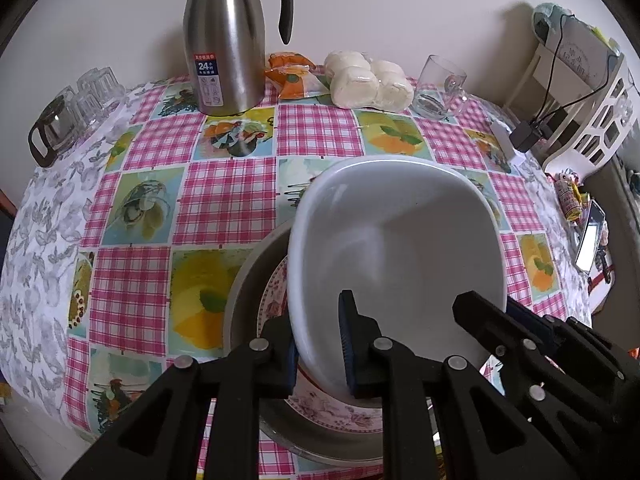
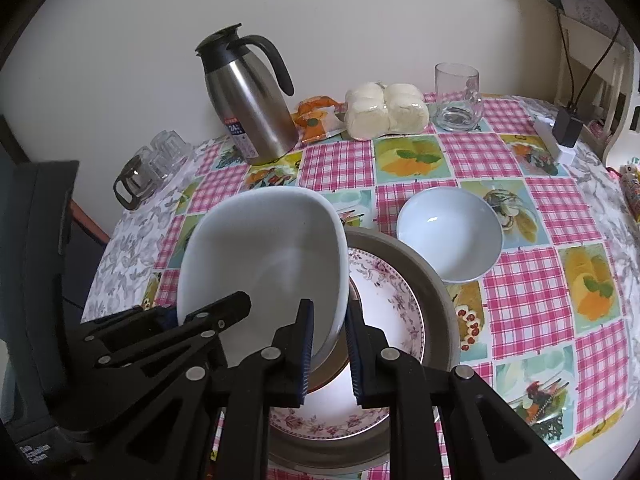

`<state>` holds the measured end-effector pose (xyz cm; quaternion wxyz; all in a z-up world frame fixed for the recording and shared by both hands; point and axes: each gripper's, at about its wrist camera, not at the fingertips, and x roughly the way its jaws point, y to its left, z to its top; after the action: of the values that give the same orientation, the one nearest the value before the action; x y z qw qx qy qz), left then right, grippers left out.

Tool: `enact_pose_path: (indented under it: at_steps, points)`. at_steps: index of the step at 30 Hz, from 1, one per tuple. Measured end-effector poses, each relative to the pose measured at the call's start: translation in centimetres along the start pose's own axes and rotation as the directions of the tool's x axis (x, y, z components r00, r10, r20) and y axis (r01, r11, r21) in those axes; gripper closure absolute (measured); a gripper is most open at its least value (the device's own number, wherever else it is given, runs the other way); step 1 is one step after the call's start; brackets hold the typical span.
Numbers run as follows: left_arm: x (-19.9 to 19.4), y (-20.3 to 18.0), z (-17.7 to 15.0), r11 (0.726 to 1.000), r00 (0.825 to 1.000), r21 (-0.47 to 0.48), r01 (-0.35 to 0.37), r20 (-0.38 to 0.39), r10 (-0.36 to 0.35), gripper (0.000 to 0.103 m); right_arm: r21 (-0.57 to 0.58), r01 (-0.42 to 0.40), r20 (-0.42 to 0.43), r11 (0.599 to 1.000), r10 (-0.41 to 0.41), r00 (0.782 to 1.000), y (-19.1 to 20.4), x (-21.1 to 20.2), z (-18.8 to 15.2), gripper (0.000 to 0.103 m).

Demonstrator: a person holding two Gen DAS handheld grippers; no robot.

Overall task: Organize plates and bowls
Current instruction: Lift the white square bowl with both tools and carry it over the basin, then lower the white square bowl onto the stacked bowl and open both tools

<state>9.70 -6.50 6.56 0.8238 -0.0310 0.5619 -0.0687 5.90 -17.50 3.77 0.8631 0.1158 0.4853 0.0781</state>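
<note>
I hold a large white rounded-square ceramic bowl with both grippers, tilted in the air over a floral-rimmed white plate that sits inside a wide grey metal basin on the tabletop. My left gripper has its jaws clamped on the bowl's near-left rim. My right gripper has its jaws around the near-right rim; I cannot tell whether they press on it. The bowl lies directly ahead of both, leaning left of the plate's centre. I judge it must come right and down to nest. A small pale blue round bowl stands just beyond the basin, on my right side.
</note>
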Motion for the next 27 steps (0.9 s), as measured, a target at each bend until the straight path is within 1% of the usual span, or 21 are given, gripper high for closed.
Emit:
enact_pose_path:
  at_steps: [4, 8, 10, 13, 24, 27]
  points:
    - [0.0, -0.1, 0.0, 1.000, 1.000, 0.011, -0.011, -0.006, 0.011, 0.083, 0.000, 0.000, -0.018, 1.000, 0.000, 1.000, 0.1, 0.2, -0.1, 0.084]
    - [-0.1, 0.0, -0.2, 1.000, 1.000, 0.019, -0.022, -0.016, 0.022, 0.082, 0.007, -0.012, -0.034, 1.000, 0.012, 0.999, 0.2, 0.4, -0.2, 0.084]
    - [-0.1, -0.1, -0.2, 1.000, 1.000, 0.024, -0.016, -0.018, 0.016, 0.081, 0.013, -0.009, -0.048, 1.000, 0.010, 0.999, 0.2, 0.6, -0.4, 0.082]
    - [0.3, -0.2, -0.2, 1.000, 0.999, 0.025, -0.012, -0.033, 0.013, 0.081, 0.028, -0.008, -0.070, 1.000, 0.010, 0.998, -0.2, 1.1, -0.5, 0.082]
    - [1.1, 0.0, -0.2, 0.999, 0.997, 0.025, -0.022, -0.068, 0.023, 0.081, 0.033, 0.001, -0.097, 0.999, 0.002, 0.995, -0.3, 1.7, -0.7, 0.082]
    - [1.2, 0.0, -0.2, 0.999, 0.997, 0.024, -0.031, -0.070, 0.033, 0.079, 0.029, 0.006, -0.101, 1.000, -0.003, 0.995, -0.3, 1.9, -0.7, 0.082]
